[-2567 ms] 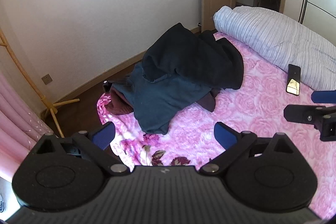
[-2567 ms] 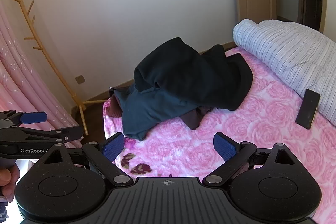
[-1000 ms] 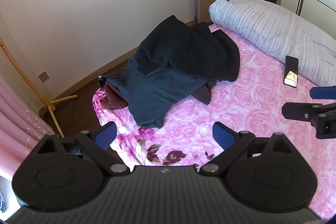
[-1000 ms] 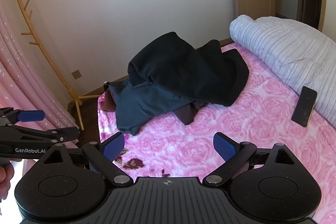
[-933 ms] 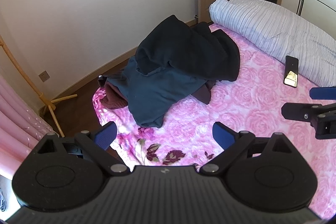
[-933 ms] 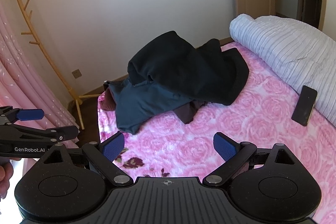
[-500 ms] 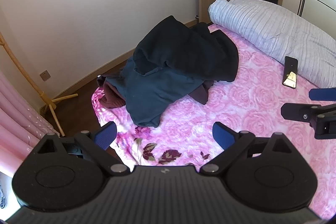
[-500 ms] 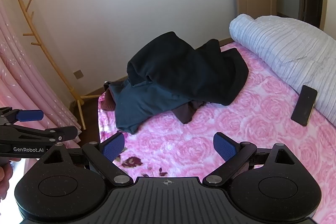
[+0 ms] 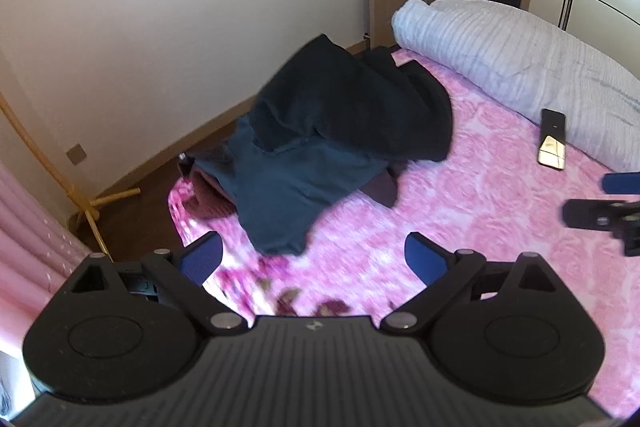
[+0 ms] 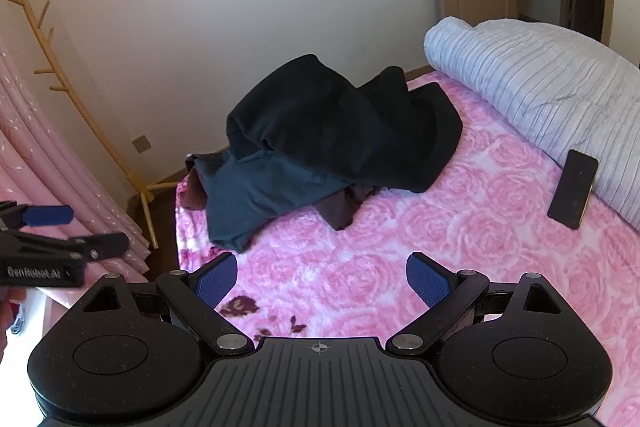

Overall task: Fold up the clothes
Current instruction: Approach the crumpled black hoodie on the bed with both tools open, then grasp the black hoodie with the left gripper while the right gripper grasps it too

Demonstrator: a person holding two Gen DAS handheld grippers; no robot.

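In the left wrist view the left hand-held gripper [image 9: 313, 254] is wide and empty above the bed [image 9: 460, 227], and the clothes [image 9: 320, 147] lie heaped at its far corner by the wall: a black top [image 9: 352, 103] over a teal one [image 9: 292, 187] over something maroon [image 9: 208, 201]. They look soft, limp and light, so a hem or shoulder seam seems the surest hold. In the right wrist view the right hand-held gripper [image 10: 322, 277] is likewise wide and empty, well short of the heap, with the teal hem [image 10: 230, 237] nearest it and a phone [image 10: 572, 189] by the rolled quilt [image 10: 540, 79].
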